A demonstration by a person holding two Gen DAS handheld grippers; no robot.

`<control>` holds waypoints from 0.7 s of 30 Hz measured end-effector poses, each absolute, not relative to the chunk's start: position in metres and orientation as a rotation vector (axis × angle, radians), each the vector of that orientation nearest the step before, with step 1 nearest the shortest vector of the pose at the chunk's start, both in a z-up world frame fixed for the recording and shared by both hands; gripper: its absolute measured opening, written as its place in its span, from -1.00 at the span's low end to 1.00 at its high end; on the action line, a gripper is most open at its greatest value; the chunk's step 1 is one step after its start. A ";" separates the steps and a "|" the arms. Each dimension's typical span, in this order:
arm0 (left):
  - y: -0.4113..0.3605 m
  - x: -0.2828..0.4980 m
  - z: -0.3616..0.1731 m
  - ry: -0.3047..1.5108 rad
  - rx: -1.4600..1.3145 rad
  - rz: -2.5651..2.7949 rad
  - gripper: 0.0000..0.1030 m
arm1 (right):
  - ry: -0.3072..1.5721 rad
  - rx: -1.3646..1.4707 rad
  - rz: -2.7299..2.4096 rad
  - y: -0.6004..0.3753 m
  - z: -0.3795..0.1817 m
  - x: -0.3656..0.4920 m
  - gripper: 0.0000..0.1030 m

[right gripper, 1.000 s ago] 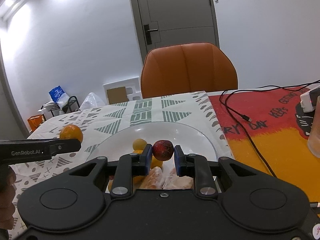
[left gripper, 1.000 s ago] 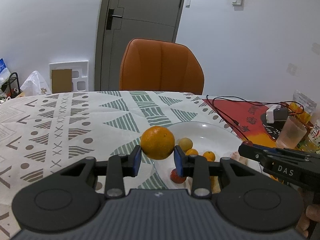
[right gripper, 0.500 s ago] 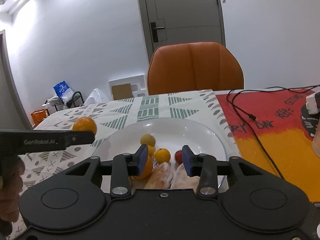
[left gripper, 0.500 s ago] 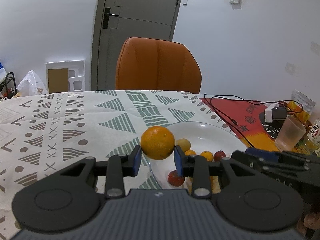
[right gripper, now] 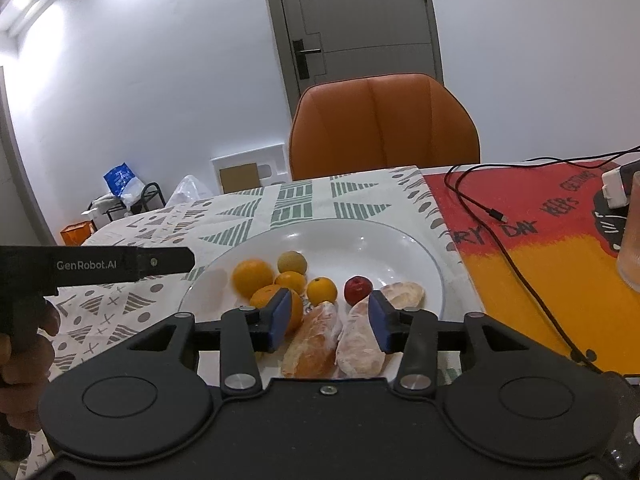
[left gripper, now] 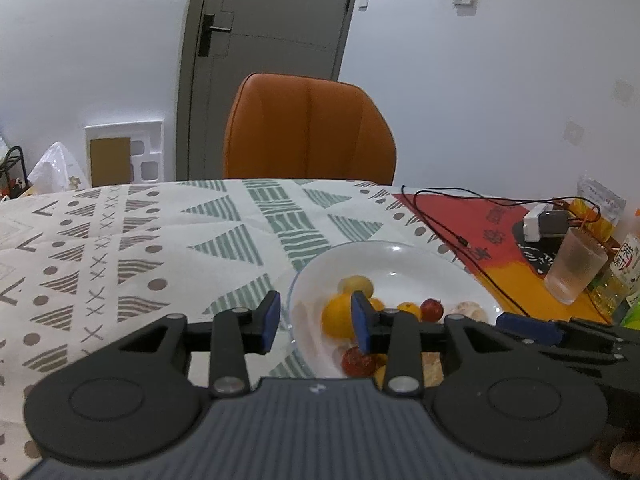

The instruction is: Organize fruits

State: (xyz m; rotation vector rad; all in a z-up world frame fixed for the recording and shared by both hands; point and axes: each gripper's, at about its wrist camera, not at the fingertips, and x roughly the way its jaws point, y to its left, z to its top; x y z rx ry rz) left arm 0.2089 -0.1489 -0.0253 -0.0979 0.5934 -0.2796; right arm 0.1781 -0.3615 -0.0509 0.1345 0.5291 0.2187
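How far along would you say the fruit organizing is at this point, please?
Nearly finished, it seems: the oranges, red fruit and peeled segments all lie on the white plate. The left gripper and right gripper are open, holding nothing. No loose fruit shows on the tablecloth.

Soft indoor light, fisheye-bent edges, slight blur

Right gripper (right gripper: pixel 329 322) open, empty, above fruit-filled plate (right gripper: pixel 416 256).
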 end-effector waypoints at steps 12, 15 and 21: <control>-0.125 0.194 -0.021 0.593 -0.095 -0.215 0.18 | 0.533 0.148 0.229 -0.353 -0.049 0.174 0.01; -0.121 0.190 -0.019 0.589 -0.088 -0.200 0.27 | 0.528 0.149 0.229 -0.350 -0.048 0.171 0.08; -0.110 0.182 -0.019 0.589 -0.084 -0.159 0.58 | 0.524 0.156 0.242 -0.343 -0.047 0.167 0.32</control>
